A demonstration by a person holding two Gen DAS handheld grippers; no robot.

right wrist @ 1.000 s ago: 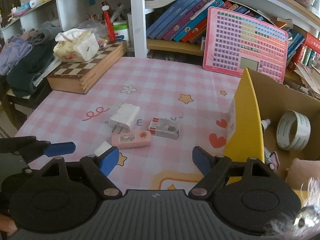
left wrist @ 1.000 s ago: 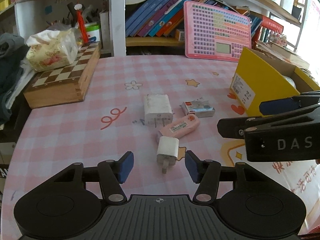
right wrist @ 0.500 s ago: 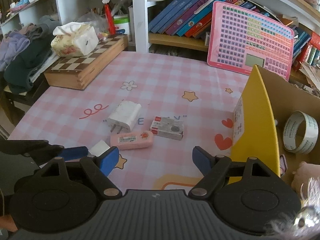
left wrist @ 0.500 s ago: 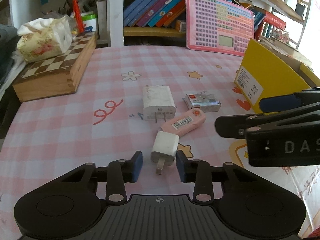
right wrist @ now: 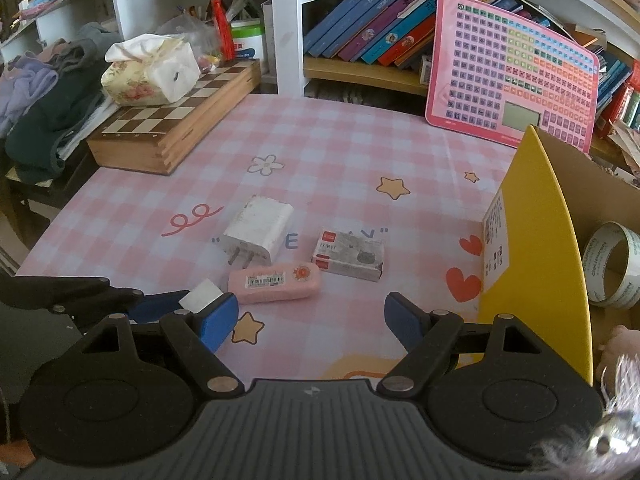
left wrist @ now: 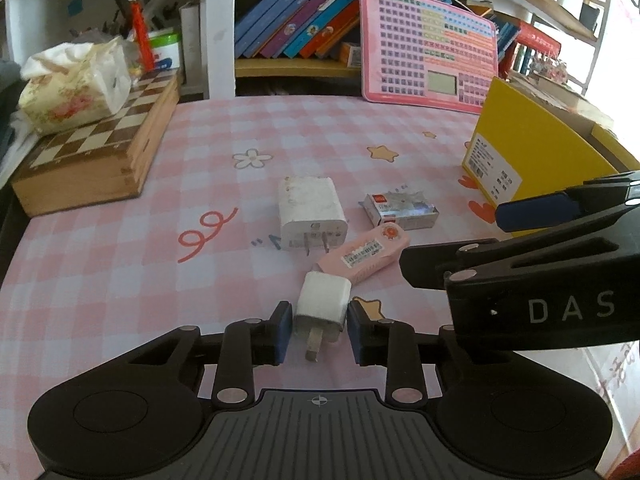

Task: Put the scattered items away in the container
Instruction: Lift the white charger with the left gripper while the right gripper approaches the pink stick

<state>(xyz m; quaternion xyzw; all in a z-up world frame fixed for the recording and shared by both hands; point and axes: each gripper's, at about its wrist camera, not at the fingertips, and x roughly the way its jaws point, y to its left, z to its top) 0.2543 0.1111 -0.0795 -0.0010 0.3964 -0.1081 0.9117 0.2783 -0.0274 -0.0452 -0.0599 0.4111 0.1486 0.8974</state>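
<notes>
Our left hand-held gripper [left wrist: 316, 332] pinches the small, blocky white plug [left wrist: 322, 306] on the checked desk [left wrist: 120, 264]; our right hand-held gripper [right wrist: 306, 322] gapes empty beside the yellow cardboard box [right wrist: 536, 264].

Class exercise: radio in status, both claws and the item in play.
Left claw pads against small white charger. Right claw open, holding nothing. Pink eraser touching charger's far end; yellow box right.

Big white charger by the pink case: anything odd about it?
The big white charger lies flat with its prongs toward the pink case. Its casing looks scuffed and grimy, with brownish smudges on the top face. Nothing looks cracked or bent. The left tongs close around the small white charger instead.
</notes>
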